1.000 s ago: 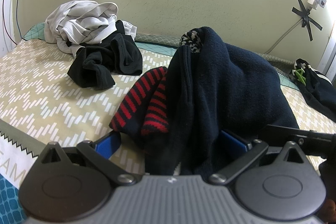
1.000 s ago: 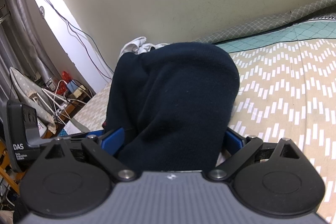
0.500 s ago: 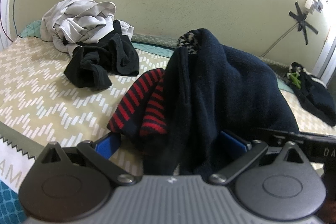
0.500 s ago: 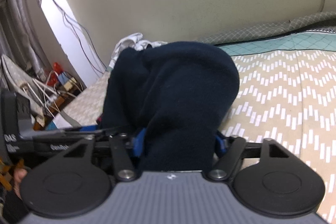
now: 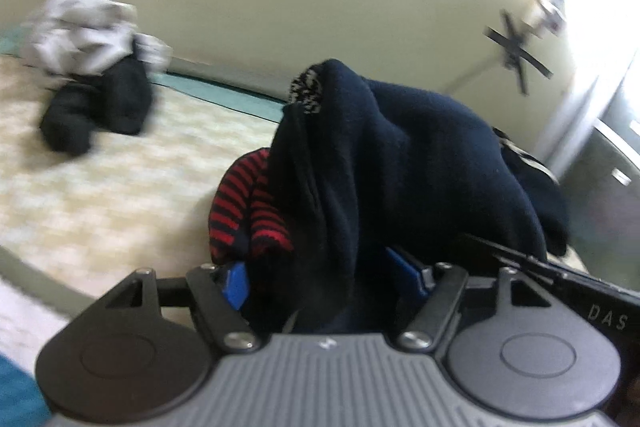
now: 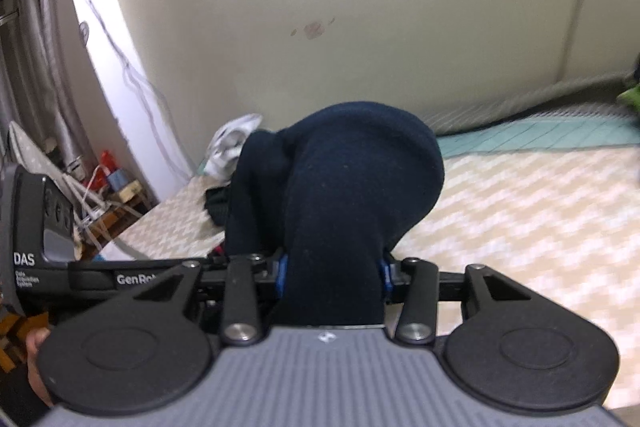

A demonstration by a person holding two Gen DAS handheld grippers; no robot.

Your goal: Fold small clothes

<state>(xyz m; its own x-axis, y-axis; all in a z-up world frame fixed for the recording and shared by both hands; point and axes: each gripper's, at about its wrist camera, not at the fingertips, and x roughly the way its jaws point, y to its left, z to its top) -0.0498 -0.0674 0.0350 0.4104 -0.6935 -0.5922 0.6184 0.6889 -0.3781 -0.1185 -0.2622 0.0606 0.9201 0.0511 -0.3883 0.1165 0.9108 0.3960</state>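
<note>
A dark navy knit garment [image 5: 420,155] stands bunched in a heap on the patterned bed cover [image 5: 120,195], with a red-and-black striped part [image 5: 248,211] hanging at its left. My left gripper [image 5: 320,275] has its jaws closing on the garment's near folds, and the blue pads [image 5: 236,283] touch the cloth on both sides. In the right wrist view the same navy garment [image 6: 360,179] fills the middle. My right gripper [image 6: 333,274] is closing too, and the cloth is pinched narrow between its pads.
A black garment [image 5: 100,107] and a white one [image 5: 80,35] lie heaped at the bed's far left by the wall. More dark clothing [image 5: 536,187] lies at the right. Cables, an ironing board [image 6: 36,163] and clutter stand beyond the bed's left edge.
Both grippers' jaws have come in from wide open onto the navy garment. Both views have shifted and blurred as the hands moved and rose a little, the cloth moving with them.
</note>
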